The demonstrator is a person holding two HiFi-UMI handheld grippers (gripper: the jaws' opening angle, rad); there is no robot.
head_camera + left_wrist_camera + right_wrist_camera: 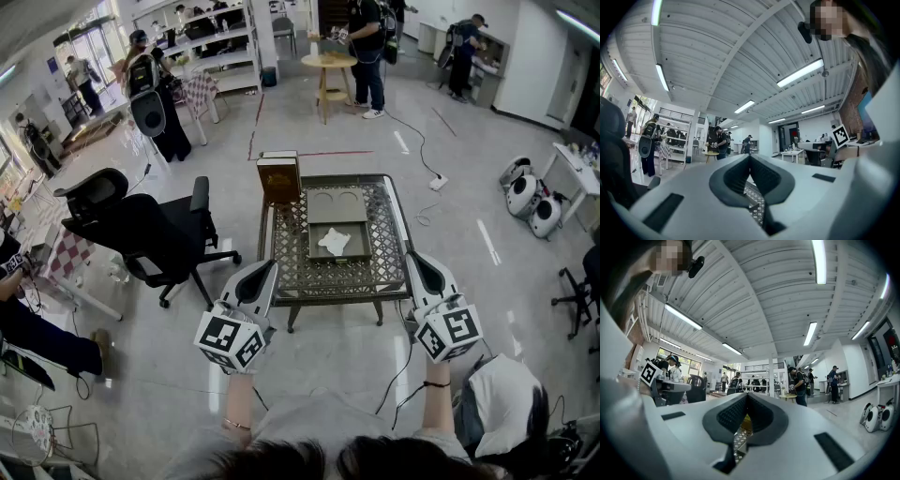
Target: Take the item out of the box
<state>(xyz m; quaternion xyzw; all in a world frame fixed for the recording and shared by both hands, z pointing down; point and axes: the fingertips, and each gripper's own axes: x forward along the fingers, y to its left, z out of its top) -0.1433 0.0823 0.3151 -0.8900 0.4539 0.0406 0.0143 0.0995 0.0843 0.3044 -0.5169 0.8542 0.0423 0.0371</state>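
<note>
Nothing done yet: the white item (334,242) lies in the box (336,208) on the counter (380,274). The left hand-held gripper (264,269) and right hand-held gripper (416,260) are closed, holding nothing.

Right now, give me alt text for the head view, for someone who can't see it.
An open flat grey box holding a crumpled white item lies on a low metal lattice-top table, a brown box at its far left corner. The left tongs and right tongs, both shut and empty, hover before the table's near edge.
</note>
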